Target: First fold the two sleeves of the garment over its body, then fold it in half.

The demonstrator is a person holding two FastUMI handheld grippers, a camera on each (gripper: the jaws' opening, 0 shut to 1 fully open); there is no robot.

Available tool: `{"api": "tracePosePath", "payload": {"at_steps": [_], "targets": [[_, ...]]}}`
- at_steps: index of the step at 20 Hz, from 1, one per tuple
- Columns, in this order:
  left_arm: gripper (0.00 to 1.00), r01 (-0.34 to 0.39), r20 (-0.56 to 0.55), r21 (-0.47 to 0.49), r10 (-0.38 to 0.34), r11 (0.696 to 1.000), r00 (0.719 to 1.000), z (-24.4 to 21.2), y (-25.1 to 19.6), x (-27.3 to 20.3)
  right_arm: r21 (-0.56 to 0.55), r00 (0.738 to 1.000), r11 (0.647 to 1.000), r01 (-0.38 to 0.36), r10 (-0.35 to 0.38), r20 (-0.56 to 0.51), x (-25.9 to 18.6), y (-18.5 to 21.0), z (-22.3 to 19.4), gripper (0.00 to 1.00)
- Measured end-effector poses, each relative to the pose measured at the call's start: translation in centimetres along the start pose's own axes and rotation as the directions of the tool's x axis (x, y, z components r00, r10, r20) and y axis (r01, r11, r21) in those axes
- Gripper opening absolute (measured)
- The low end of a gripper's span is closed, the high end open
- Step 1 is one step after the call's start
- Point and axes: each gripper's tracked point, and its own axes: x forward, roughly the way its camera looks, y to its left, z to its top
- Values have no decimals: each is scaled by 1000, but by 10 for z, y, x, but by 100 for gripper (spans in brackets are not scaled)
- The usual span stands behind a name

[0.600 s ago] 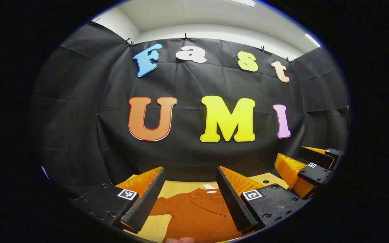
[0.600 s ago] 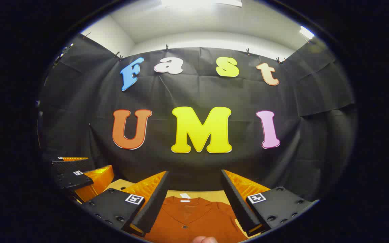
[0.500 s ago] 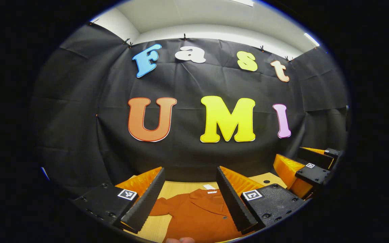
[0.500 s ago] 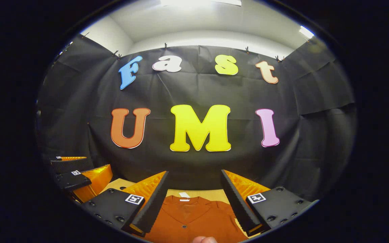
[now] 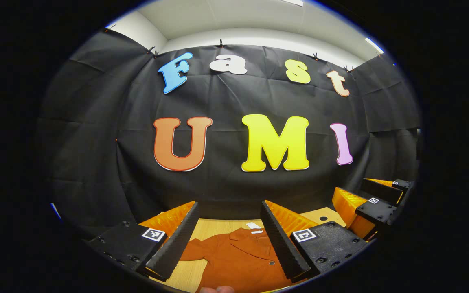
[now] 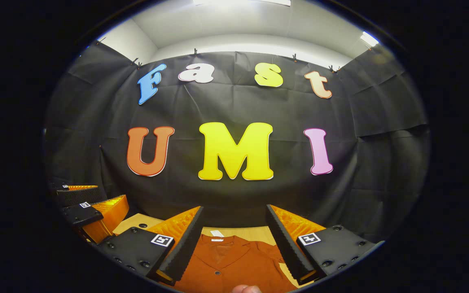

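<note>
We are holding the left gripper [image 5: 229, 234] wide open and gripping nothing, above the rust-orange shirt [image 5: 238, 260] lying flat on the wooden table [image 5: 214, 226]. The right gripper [image 6: 234, 234] is likewise gaping and empty over the shirt [image 6: 234, 266]. The left gripper view is showing a sleeve [image 5: 196, 248] stretching leftward; the right gripper view is showing the collar centred. The collar is pointing away from us, long axis running fore-and-aft.

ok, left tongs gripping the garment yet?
No: the left tongs are open above the garment, which lies flat on the table.
</note>
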Motion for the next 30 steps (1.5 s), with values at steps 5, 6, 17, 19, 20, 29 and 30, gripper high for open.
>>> {"api": "tracePosePath", "payload": {"at_steps": [5, 6, 17, 19, 20, 29, 30], "targets": [[100, -4, -16, -9, 4, 1000, 1000, -5, 1, -1, 4, 1000, 1000, -12, 12, 0, -5, 2, -1, 95], [100, -6, -20, -8, 6, 1000, 1000, -6, 1, -2, 6, 1000, 1000, -12, 12, -2, -5, 1, -2, 95], [97, -15, -25, 4, 15, 1000, 1000, -8, 4, -14, -9, 1000, 1000, 18, -18, -21, -24, -11, -7, 95], [98, -14, -27, -3, 14, 1000, 1000, -9, 3, -16, -5, 999, 1000, 23, -23, -23, -28, -15, -7, 95], [100, -13, -29, -5, 13, 1000, 999, -8, 3, -17, -5, 999, 1000, 26, -26, -26, -29, -15, -8, 95], [97, 5, -10, 6, -5, 1000, 1000, 0, -1, -26, -2, 999, 999, 39, -39, -28, -39, -19, -6, 95], [98, 8, -12, 4, -8, 1000, 1000, 0, -2, -27, -6, 999, 999, 42, -42, -31, -39, -20, -6, 95]]}}
